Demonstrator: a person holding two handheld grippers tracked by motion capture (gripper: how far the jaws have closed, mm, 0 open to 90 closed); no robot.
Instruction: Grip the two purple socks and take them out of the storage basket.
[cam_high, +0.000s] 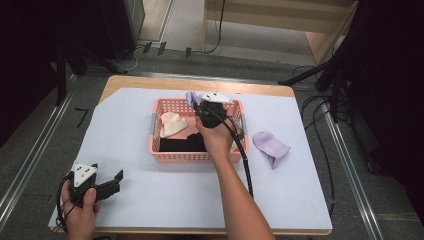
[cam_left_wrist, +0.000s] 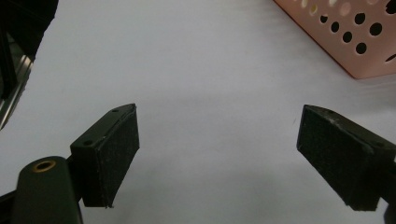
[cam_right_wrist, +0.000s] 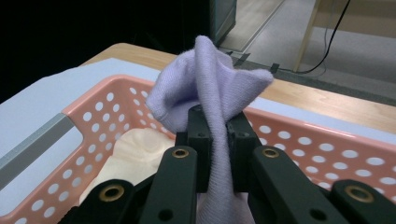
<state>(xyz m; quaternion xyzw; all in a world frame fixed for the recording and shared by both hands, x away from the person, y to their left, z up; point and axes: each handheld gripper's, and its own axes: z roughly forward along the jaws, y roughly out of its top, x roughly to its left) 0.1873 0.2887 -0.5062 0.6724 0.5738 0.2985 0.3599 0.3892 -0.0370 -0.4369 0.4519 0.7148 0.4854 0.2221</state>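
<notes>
Soft knitted lilac sock (cam_right_wrist: 210, 79); perforated glossy pink plastic basket (cam_right_wrist: 322, 149); matt white paper over the wooden counter (cam_high: 150, 81).

Two lilac socks: one (cam_high: 270, 146) at the basket's three o'clock, one (cam_right_wrist: 210, 93) above it. One pink basket (cam_high: 190, 156), one cream sock (cam_high: 171, 124), one black garment (cam_high: 182, 144).

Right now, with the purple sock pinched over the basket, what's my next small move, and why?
Probably carry it toward the matching purple sock on the cloth: the right gripper is clamped on the lilac sock, which is above the pink basket.
</notes>
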